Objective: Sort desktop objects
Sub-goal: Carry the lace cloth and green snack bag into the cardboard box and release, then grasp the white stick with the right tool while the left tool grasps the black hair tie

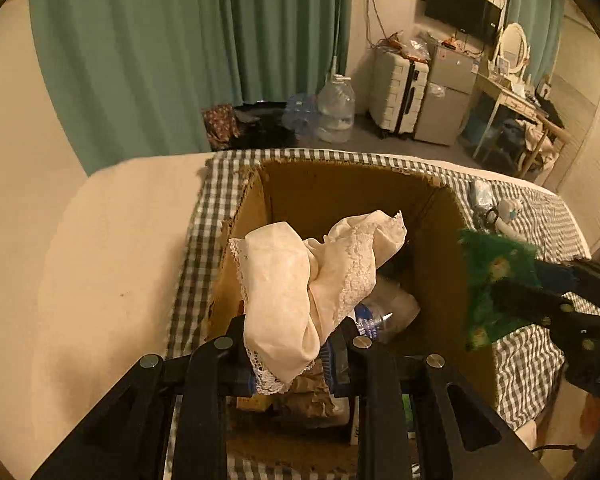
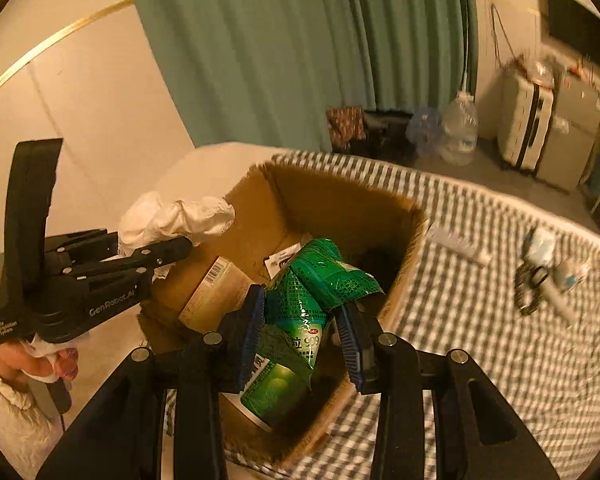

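An open cardboard box (image 1: 340, 184) (image 2: 352, 196) stands on a checked cloth. My left gripper (image 1: 292, 344) is shut on a cream lace-edged cloth (image 1: 312, 276) and holds it above the box's near-left side; from the right wrist view it shows at the left (image 2: 172, 252) with the cloth (image 2: 172, 216) bunched in it. My right gripper (image 2: 300, 320) is shut on a crumpled green packet (image 2: 320, 284) over the box; the left wrist view shows it at the right (image 1: 512, 292) with the packet (image 1: 492, 276).
In the box lie a plastic bottle (image 1: 384, 312), a green-labelled tub (image 2: 272, 392) and a barcoded carton (image 2: 216, 288). On the checked cloth (image 2: 480, 320) to the right lie a white tube (image 2: 460, 246) and small white and dark items (image 2: 548, 276).
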Demonstrator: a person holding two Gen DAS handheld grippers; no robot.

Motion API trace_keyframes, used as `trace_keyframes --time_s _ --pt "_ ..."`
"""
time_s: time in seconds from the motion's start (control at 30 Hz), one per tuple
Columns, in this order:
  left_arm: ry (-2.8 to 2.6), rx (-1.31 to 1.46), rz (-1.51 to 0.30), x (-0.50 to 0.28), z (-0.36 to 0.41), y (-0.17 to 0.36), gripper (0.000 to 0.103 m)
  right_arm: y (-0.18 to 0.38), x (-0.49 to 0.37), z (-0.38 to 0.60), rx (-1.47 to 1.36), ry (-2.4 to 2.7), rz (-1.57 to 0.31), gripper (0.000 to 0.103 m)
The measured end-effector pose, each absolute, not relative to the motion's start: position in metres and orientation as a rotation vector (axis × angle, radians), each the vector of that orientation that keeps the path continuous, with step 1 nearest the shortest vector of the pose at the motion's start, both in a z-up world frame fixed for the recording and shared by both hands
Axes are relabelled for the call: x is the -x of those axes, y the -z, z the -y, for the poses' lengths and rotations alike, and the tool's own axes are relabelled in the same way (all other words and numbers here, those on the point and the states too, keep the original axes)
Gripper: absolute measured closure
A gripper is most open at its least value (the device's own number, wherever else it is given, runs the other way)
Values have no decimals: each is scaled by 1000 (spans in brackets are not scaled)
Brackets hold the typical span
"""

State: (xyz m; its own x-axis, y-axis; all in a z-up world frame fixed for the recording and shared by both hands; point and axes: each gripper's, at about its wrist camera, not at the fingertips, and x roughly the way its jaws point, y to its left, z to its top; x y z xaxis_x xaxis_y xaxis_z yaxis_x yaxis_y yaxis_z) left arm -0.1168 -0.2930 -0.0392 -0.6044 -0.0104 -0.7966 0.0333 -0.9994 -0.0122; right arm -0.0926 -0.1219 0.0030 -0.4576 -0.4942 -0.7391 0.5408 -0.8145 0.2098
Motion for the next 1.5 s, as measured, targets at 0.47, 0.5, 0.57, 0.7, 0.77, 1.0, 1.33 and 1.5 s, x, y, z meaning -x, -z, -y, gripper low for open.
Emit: trace_keyframes --time_s 0.47,0.5,0.57,0.7,0.77,1.0,1.33,1.5 --pt "2928 -1286 41 112 292 56 18 18 68 126 -803 2537 -189 19" --pt "2921 -1279 22 111 293 54 16 17 67 124 -801 2550 -197 19" --pt "2921 -1259 -22 108 292 48 16 11 63 114 -778 2574 -183 19" --pt "2957 -1182 28 94 277 34 11 -6 52 87 -742 2613 -158 19" --pt "2968 -1163 43 88 266 26 9 -17 45 72 -709 2645 -187 19" --pt "2993 -1152 94 63 201 1 0 -52 10 15 -630 2722 -312 19" --pt "2960 -1106 -66 46 91 27 0 -42 7 -111 -721 2754 -89 19" --pt "2905 -1229 -157 67 51 76 0 -14 31 -178 -839 2798 76 19"
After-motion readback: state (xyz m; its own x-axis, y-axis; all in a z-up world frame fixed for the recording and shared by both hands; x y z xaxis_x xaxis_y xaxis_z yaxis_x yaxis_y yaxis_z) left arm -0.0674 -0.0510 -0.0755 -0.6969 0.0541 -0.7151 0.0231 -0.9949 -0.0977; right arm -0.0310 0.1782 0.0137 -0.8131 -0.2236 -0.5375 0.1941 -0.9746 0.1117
